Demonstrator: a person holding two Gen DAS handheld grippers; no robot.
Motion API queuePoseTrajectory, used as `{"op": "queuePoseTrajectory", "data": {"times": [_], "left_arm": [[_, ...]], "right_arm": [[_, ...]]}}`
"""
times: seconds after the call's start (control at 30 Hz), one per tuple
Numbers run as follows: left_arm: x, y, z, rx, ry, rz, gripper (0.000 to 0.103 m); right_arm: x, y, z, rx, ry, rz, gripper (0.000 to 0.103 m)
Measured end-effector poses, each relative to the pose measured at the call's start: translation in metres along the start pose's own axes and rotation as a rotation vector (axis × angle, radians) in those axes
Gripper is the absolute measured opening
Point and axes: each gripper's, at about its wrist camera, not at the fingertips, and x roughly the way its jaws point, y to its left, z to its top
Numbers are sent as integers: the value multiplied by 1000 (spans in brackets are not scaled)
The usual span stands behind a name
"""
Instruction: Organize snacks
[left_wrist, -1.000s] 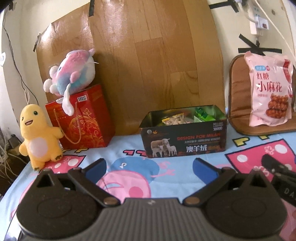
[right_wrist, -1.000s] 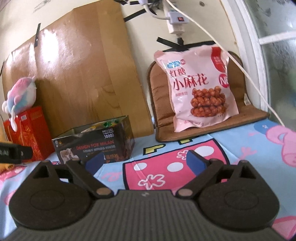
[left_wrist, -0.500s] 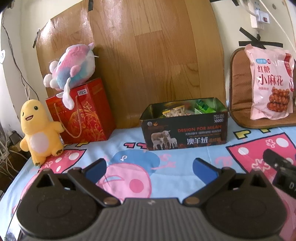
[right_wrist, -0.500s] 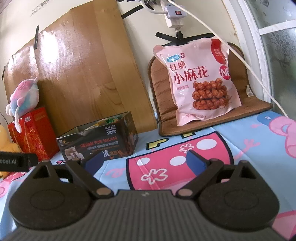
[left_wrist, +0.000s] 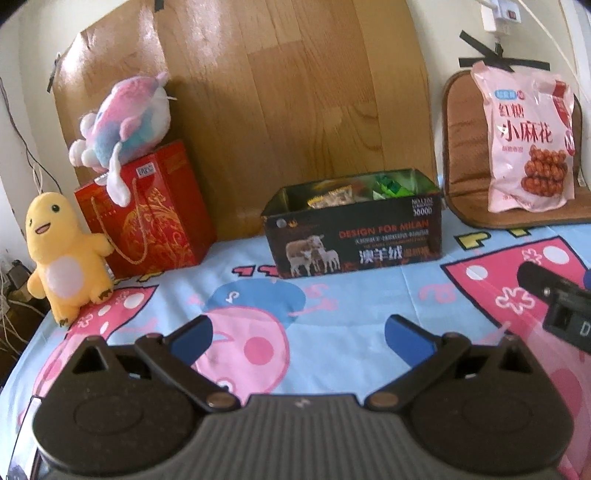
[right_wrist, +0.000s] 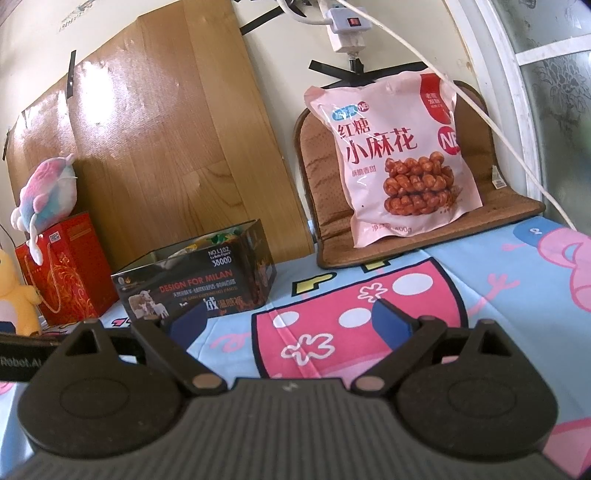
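A dark open box (left_wrist: 354, 236) printed with sheep stands at the back of the bed and holds several small snack packets (left_wrist: 332, 195). It also shows in the right wrist view (right_wrist: 195, 280). A large pink snack bag (right_wrist: 395, 155) leans upright on a brown cushion (right_wrist: 424, 229) at the back right; it also shows in the left wrist view (left_wrist: 528, 140). My left gripper (left_wrist: 299, 336) is open and empty, well short of the box. My right gripper (right_wrist: 290, 321) is open and empty, in front of the bag and apart from it.
A red gift bag (left_wrist: 144, 214) with a pink-blue plush (left_wrist: 125, 118) on top stands at the back left, a yellow plush (left_wrist: 62, 254) beside it. A wood-pattern board (left_wrist: 277, 92) leans on the wall. A power strip with cables (right_wrist: 347, 29) hangs above the cushion.
Both grippers have drawn back a little and tilted, so the box and the pink bag sit slightly farther off. Both stay open and empty.
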Motion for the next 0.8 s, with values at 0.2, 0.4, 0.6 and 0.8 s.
{"op": "queuePoseTrajectory", "data": {"times": [0.2,0.4,0.6,0.8], "left_arm": [[5,-2,-4,5,26,-1,103],[6,-3,-5,13,33,-4,103],[8,-4,-7,19,45,-10,103],[9,-5,-8,29,49,-3,103]], "right_arm": [[0,0,0,1,1,0,97],[0,0,0,3,1,-2,97],[0,0,-1,3,1,-1,97],[0,-1,-1,3,1,-1,97]]}}
